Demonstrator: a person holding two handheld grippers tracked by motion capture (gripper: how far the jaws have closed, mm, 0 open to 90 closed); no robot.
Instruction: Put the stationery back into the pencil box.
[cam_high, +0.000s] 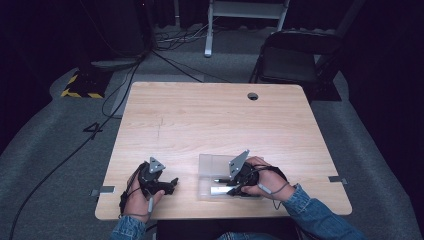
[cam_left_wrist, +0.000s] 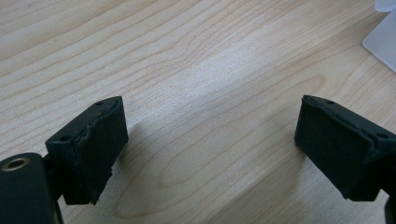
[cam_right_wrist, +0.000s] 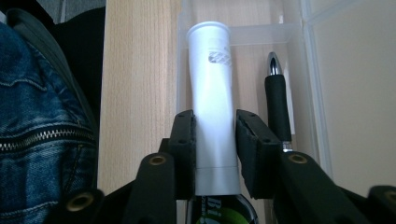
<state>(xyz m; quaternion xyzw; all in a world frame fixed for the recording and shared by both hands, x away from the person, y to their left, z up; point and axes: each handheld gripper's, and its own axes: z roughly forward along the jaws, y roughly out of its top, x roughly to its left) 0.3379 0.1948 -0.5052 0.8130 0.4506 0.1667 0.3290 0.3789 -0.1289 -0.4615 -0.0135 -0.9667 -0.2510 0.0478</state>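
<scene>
From above, the person's left gripper (cam_high: 159, 184) rests low on the wooden table (cam_high: 210, 120) near its front edge, well apart from the clear plastic box (cam_high: 210, 172) to its right. The right gripper (cam_high: 239, 181) reaches into that box, where a white tube (cam_high: 219, 190) lies along the near wall.

In the left gripper view, the jaws stand spread wide over bare wood, nothing between them.

In the right gripper view, the jaws are clamped on the white tube (cam_right_wrist: 212, 93), which points away down the box (cam_right_wrist: 303, 70). A black-gripped pen (cam_right_wrist: 277, 100) lies just beside the tube, inside the same box.
</scene>
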